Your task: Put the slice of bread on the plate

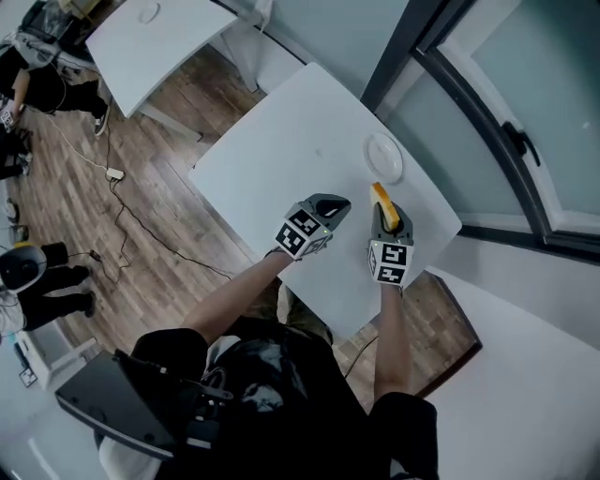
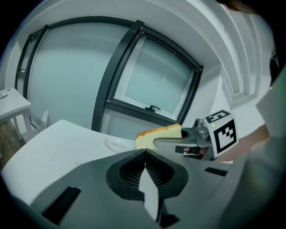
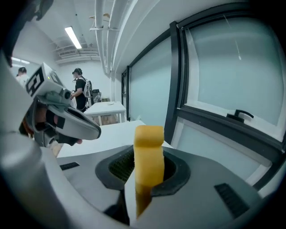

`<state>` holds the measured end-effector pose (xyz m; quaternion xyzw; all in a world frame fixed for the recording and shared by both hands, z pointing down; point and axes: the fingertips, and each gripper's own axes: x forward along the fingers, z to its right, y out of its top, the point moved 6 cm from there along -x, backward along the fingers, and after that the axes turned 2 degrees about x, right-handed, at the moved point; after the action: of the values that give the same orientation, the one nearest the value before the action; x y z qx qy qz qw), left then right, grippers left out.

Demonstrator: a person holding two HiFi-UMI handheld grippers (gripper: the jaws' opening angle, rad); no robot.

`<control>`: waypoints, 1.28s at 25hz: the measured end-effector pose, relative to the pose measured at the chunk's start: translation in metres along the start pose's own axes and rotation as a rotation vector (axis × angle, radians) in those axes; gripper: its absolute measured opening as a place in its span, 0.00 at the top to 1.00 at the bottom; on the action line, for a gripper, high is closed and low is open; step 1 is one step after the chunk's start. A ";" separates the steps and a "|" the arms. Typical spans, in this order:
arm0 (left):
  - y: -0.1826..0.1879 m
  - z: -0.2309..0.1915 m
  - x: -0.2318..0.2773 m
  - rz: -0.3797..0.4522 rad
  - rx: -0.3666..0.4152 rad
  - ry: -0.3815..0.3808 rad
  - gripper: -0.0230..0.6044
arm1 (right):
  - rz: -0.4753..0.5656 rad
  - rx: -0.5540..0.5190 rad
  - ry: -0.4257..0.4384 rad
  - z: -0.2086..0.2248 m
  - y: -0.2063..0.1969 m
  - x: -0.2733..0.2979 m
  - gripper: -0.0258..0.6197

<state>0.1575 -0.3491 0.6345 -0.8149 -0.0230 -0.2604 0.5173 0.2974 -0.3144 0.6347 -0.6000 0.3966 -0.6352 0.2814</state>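
At the far left of the head view a cable [image 1: 122, 202] trails over the wooden floor [image 1: 178, 253]. A second white table [image 1: 155, 42] stands at the top left with a small round thing [image 1: 150, 13] on it, too small to identify. The main white table [image 1: 281, 159] fills the middle, set cornerwise to the camera.

The left gripper [image 1: 336, 203] hangs over the near part of this table, pointing toward its right-hand side. Its own view shows the two jaws brought together, ribbed pads meeting, with nothing between them.

Just to the right of it, close but apart, the right gripper [image 1: 380, 199] is held above the table near the right edge. Its jaws are clamped on the slice of bread [image 3: 149, 152], which stands on edge between the pads. The yellow-brown edge faces the camera and the upper part sticks out past the tips. In the left gripper view the same slice shows side-on, pale with a brown crust, held clear of the tabletop.

Beyond the bread, toward the table's far right corner, lies the plate [image 1: 383, 156], white and round. The slice is just short of it and not over it, as far as the head view lets one judge. To the right of the table a dark window frame [image 1: 487, 122] runs round frosted glass
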 end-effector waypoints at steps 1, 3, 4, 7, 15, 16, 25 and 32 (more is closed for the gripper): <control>0.001 -0.007 0.007 -0.002 -0.004 0.002 0.95 | -0.012 -0.023 -0.012 0.004 -0.001 0.012 0.81; 0.002 -0.020 0.020 -0.006 -0.017 0.003 0.95 | -0.044 -0.068 -0.024 0.012 -0.003 0.036 0.81; 0.003 -0.026 0.027 -0.008 -0.024 0.004 0.95 | -0.061 -0.098 -0.027 0.016 -0.003 0.048 0.81; 0.011 -0.044 0.040 0.000 -0.041 0.015 0.95 | -0.101 -0.245 -0.044 0.031 -0.001 0.092 0.81; 0.020 -0.083 0.054 0.012 -0.057 0.063 0.95 | -0.192 -0.461 -0.218 0.073 0.008 0.174 0.81; 0.019 -0.087 0.053 0.007 -0.052 0.067 0.95 | -0.218 -0.496 -0.248 0.074 0.007 0.181 0.81; 0.013 -0.104 0.033 -0.001 -0.074 0.071 0.95 | -0.425 -0.515 0.037 0.039 -0.024 0.204 0.49; 0.009 -0.087 0.030 -0.009 -0.077 0.010 0.95 | -0.499 -0.372 0.189 0.037 -0.035 0.183 0.16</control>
<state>0.1519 -0.4344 0.6689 -0.8328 -0.0142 -0.2675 0.4845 0.3161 -0.4548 0.7620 -0.6583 0.3710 -0.6540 -0.0354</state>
